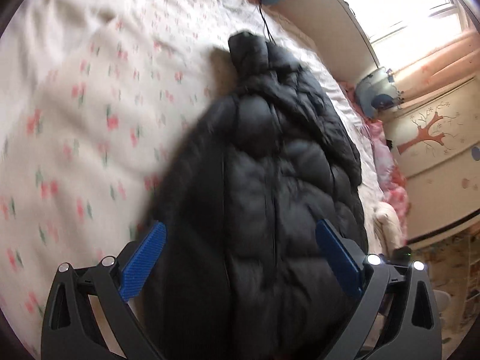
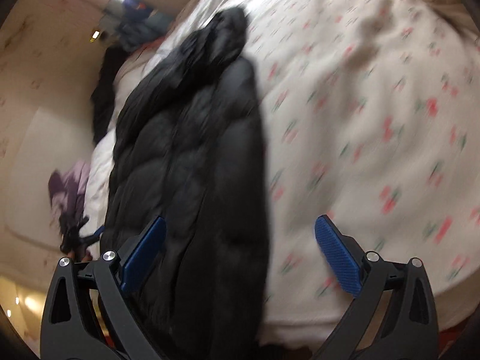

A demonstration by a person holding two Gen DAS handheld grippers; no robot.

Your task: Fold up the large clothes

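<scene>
A black puffer jacket (image 1: 270,165) lies lengthwise on a white bed sheet with small red flowers (image 1: 75,105), its hood end at the far side. My left gripper (image 1: 240,258) is open just above the jacket's near end, with the padded cloth filling the gap between its blue pads (image 1: 144,258). In the right wrist view the jacket (image 2: 186,150) lies left of centre on the sheet (image 2: 375,120). My right gripper (image 2: 240,255) is open over the jacket's right edge, with one pad (image 2: 339,258) above bare sheet. Both views are motion-blurred.
A thin black cable (image 1: 265,21) runs across the sheet past the hood. Pink bedding (image 1: 393,180) and a wall with a tree decal (image 1: 426,135) border the bed's edge under a bright window (image 1: 390,0). A purple sleeve (image 2: 69,192) shows at the bed's left side.
</scene>
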